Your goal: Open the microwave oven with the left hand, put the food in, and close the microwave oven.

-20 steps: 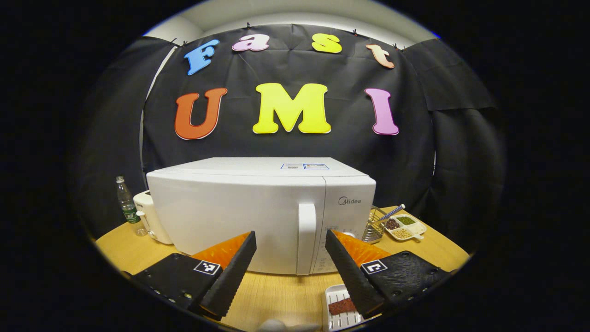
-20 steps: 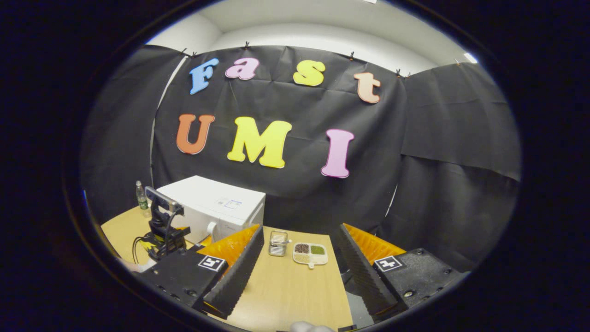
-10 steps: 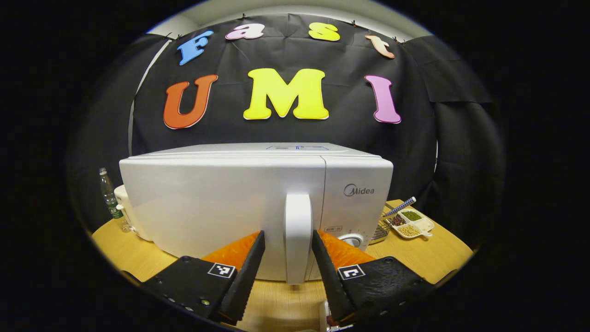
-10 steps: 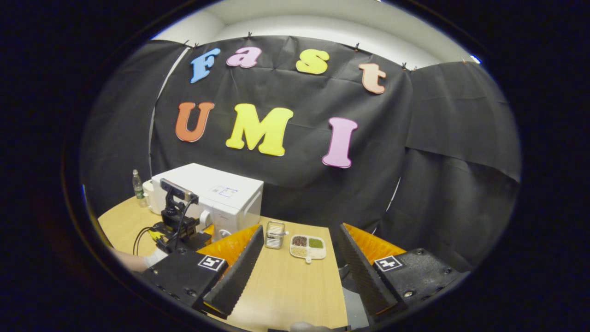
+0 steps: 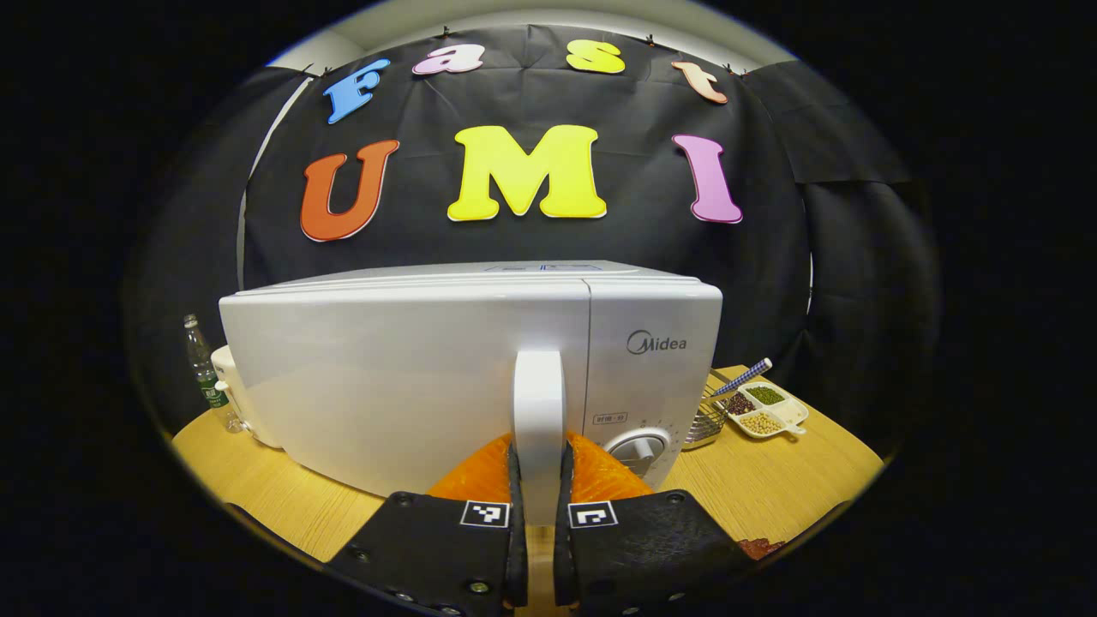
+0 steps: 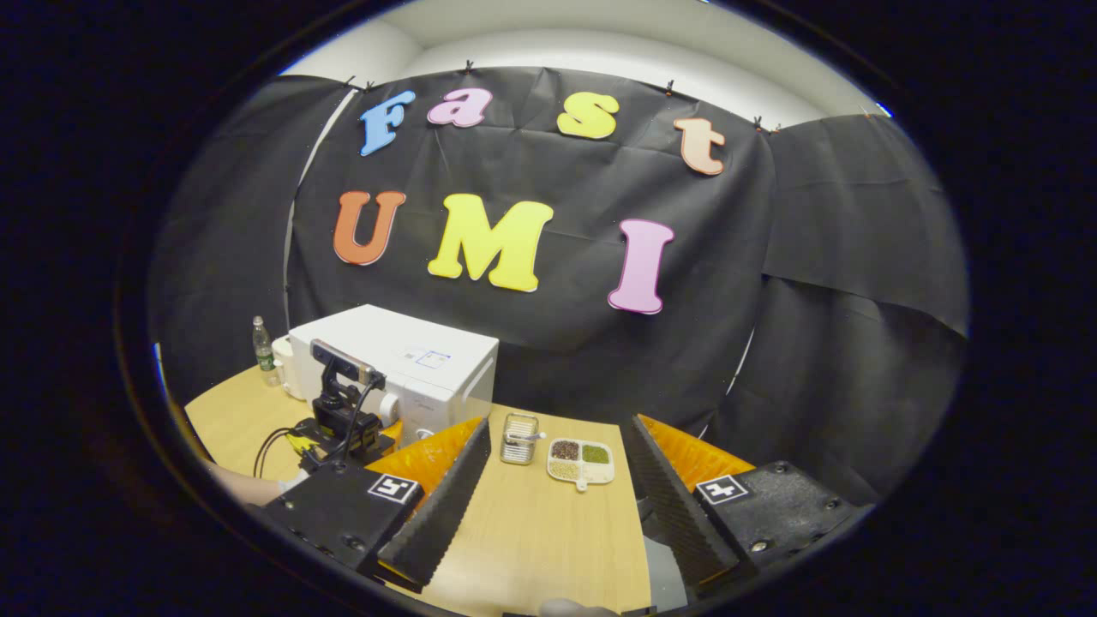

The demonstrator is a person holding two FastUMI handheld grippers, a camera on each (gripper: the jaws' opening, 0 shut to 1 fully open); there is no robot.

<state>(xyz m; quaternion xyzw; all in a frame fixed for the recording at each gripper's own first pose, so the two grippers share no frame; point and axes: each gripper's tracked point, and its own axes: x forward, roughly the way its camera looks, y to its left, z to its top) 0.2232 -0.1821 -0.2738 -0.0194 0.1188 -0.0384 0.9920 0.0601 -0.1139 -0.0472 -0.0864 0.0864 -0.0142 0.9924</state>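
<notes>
Microwave oven [image 5: 403,377], marked "Midea", sits door-shut on the worktop [image 5: 771,480], the left gripper [image 5: 537,514] now clenched on its door handle [image 5: 538,428] after closing in, the right gripper [image 6: 557,506] spread apart.

Recording booth, black cloth wall [image 6: 823,283], wooden table [image 6: 548,531], mock kitchen microwave [image 5: 403,360]

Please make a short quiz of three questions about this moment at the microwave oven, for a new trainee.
1. True or false: the microwave oven door is open.
2. What does the left gripper clamp? A) door handle B) dial C) bottle
3. Fill in: the right gripper hovers ____ above the table.

Key: 1 false; 2 A; 3 open.
</notes>
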